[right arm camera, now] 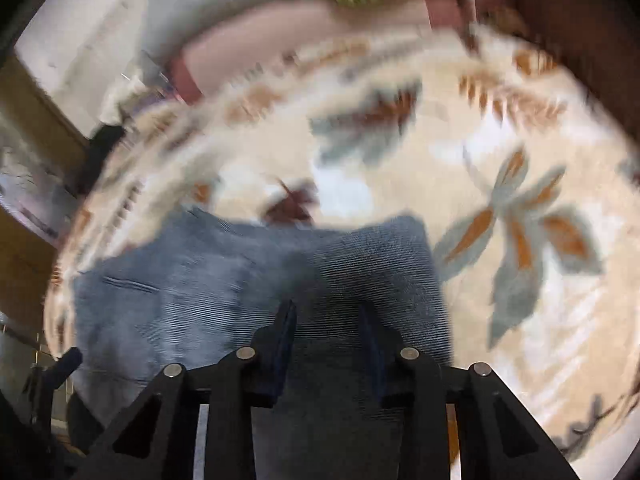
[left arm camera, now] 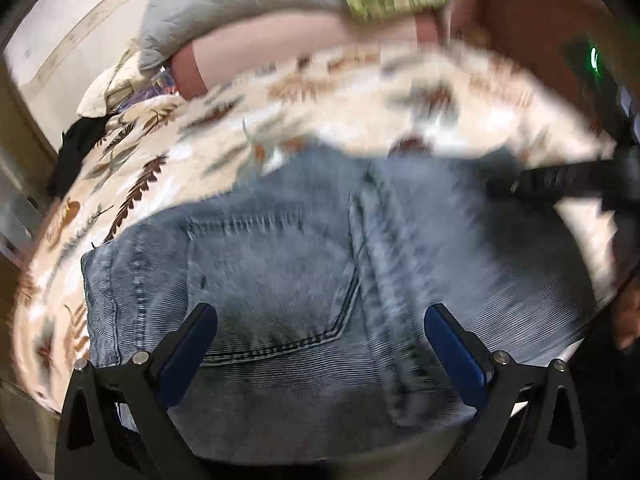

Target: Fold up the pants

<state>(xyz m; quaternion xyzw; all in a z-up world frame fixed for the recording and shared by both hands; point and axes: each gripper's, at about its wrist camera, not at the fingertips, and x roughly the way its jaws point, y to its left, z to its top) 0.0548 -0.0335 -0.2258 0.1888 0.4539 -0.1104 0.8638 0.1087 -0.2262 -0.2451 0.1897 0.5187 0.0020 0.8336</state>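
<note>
Left gripper (left arm camera: 320, 320) spread wide above the back pocket (left arm camera: 276, 280) of folded blue jeans (left arm camera: 304, 256), right gripper (right arm camera: 327, 312) with jaws narrowly parted over the denim, nothing visibly pinched, jeans lying on a leaf-print bedspread (right arm camera: 520, 200), views motion-blurred

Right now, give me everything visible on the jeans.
The jeans are faded blue denim with darker stitched seams and a back pocket facing up. They lie flat, apparently folded, on a leaf-print bedspread. The left gripper hangs open above the pocket, not pinching cloth. The right gripper is over their right part, jaws narrow; motion blur hides whether it touches.
</note>
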